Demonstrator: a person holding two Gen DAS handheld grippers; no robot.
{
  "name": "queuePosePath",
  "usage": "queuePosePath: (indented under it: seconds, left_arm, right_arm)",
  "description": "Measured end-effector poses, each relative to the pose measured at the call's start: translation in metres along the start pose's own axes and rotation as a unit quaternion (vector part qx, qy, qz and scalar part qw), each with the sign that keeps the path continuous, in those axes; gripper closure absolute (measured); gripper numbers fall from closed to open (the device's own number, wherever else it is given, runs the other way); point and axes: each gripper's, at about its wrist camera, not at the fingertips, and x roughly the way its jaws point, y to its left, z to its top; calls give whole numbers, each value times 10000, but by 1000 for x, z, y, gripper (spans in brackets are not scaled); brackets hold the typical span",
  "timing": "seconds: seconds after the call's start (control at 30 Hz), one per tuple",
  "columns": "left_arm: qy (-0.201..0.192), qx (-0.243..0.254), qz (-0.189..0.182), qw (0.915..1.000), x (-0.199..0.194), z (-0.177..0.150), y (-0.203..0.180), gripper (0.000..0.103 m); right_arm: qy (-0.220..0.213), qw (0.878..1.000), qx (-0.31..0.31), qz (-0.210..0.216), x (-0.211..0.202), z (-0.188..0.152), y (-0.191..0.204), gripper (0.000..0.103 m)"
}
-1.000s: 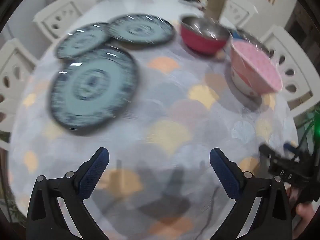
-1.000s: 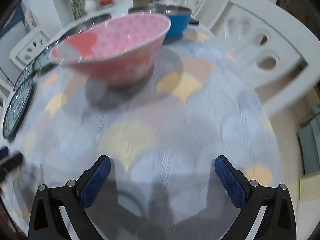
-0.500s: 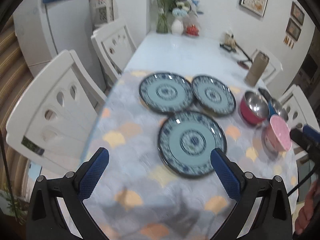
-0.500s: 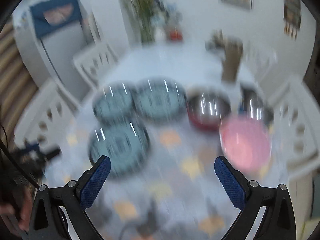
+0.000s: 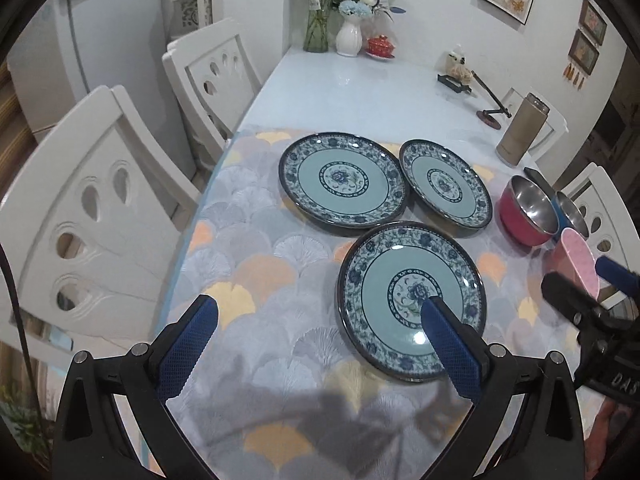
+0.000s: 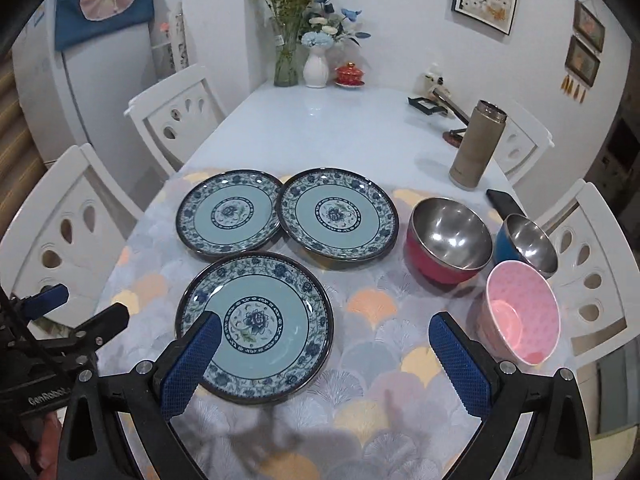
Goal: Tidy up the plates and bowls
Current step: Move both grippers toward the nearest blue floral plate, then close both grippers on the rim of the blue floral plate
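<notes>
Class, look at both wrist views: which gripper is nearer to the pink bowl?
Right. The right gripper hovers open with the pink bowl just beyond its right fingertip. The left gripper hangs open over the table's left side, the nearest plate between it and the bowl.

A: From where does the left wrist view look?

B: From high above the near-left table (image 5: 360,92) edge, facing down its length.

A: And the right wrist view?

B: Similar height, more to the right. Both share the near plate (image 5: 412,300) (image 6: 256,326) and the flowers (image 5: 352,0) (image 6: 304,16).
</notes>
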Motion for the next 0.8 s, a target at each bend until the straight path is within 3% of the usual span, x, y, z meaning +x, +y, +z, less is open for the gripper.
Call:
queuePosePath:
  seconds: [0.23,0.57,0.8]
  left_arm:
    - [311,-18,-190,9993,23,-3,1,3]
    - [613,43,-390,9973,39,-4,-7,3]
    - [640,450,-677,9946,41,-7,-31,2]
  right_arm:
    - [657,9977,140,-49,41,-4,-2,0]
    - [1004,9943,360,-59,64,-9,-17,0]
    - [1166,9917,522,111,77,-12,-24,0]
